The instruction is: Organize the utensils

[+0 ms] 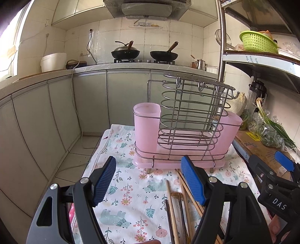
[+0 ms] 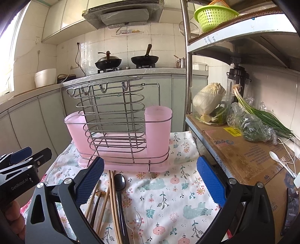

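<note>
A wire utensil rack [image 1: 189,120] [image 2: 116,120] with pink plastic cups [image 1: 147,127] [image 2: 158,125] at both ends stands on a floral cloth. Several wooden chopsticks [image 1: 185,197] [image 2: 112,197] lie loose on the cloth in front of it. Beside them rest a black spoon [image 2: 120,184] and a clear plastic spoon [image 2: 135,221]. My left gripper [image 1: 150,180] hovers open above the cloth, its right finger over the chopsticks. My right gripper [image 2: 150,180] is open too, and its left finger overlaps the chopsticks. Nothing is held.
The floral cloth [image 1: 131,197] [image 2: 168,197] covers a small table. A cardboard-lined shelf [image 2: 243,150] on the right carries cabbage [image 2: 208,99], bagged greens, scallions and a white spoon [image 2: 275,156]. A green basket [image 2: 213,15] sits on the upper shelf. Two woks stand on the far stove.
</note>
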A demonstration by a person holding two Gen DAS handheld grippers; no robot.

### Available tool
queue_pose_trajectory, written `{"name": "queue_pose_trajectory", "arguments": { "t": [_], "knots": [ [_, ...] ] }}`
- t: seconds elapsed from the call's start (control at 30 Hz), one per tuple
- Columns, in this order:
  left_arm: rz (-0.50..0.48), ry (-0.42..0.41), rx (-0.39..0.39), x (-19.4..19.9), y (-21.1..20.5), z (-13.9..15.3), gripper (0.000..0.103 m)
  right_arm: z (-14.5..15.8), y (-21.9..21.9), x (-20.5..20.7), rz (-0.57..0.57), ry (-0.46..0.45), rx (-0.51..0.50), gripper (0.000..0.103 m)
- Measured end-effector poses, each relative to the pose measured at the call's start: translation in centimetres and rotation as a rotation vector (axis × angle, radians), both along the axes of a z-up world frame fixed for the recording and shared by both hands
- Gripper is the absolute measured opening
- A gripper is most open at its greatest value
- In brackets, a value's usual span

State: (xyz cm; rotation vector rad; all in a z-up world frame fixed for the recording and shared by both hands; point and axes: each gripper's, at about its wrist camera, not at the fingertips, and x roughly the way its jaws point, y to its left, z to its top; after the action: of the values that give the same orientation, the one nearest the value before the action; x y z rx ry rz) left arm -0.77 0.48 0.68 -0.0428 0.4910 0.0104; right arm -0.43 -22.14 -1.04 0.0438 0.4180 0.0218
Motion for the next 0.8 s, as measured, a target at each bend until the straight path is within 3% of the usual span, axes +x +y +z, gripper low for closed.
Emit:
{"name": "queue_pose_trajectory", "arguments": {
  "t": [0.8],
  "knots": [
    [0.001,-0.018,-0.007,-0.75,0.30,0.52,0.071,0.38,0.10,-0.43,-0.001,-0.010,0.003,0.100]
  ]
}}
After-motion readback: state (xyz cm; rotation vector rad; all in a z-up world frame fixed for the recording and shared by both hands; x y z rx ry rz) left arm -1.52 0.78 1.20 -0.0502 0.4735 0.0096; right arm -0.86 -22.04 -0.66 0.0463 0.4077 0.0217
